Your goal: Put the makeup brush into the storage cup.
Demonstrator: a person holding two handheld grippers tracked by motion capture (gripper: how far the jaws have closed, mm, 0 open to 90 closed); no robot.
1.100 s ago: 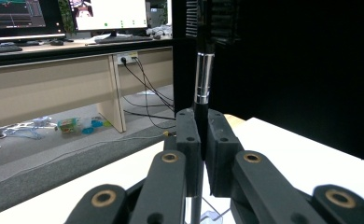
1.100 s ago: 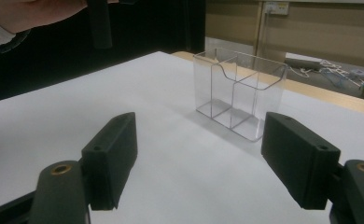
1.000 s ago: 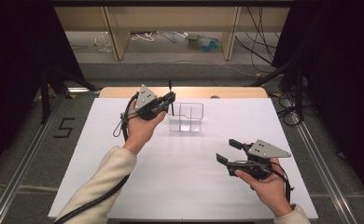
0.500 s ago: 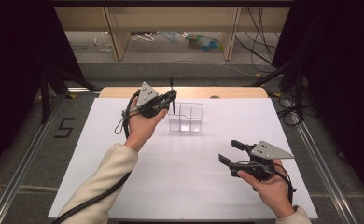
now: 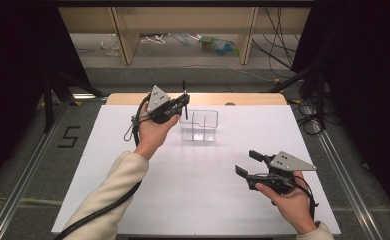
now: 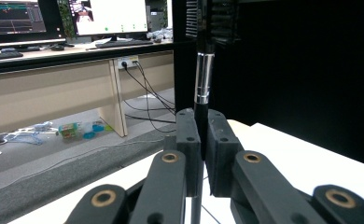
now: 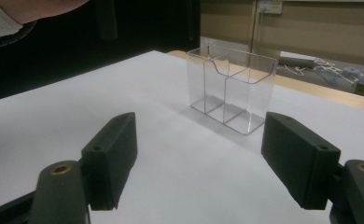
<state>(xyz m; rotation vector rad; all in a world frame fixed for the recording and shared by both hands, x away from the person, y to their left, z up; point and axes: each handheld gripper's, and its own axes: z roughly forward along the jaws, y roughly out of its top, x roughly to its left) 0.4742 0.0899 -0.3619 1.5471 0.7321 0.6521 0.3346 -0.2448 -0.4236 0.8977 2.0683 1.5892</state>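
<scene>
A thin black brush (image 5: 184,98) with a silver ferrule (image 6: 203,79) stands upright between the jaws of my left gripper (image 5: 182,103), which is shut on its handle (image 6: 201,126). The gripper hovers at the left edge of a clear two-compartment holder (image 5: 199,125) at the back middle of the white table. That holder (image 7: 231,88) stands with nothing in it. My right gripper (image 5: 247,163) is held low at the front right, open, with nothing between its pads (image 7: 112,156). It points toward the holder from a distance.
The white table top (image 5: 198,200) has a wooden strip (image 5: 253,98) along its far edge. Black curtains flank both sides. Beyond the table are desk legs, cables and a bottle (image 6: 80,129) on the floor.
</scene>
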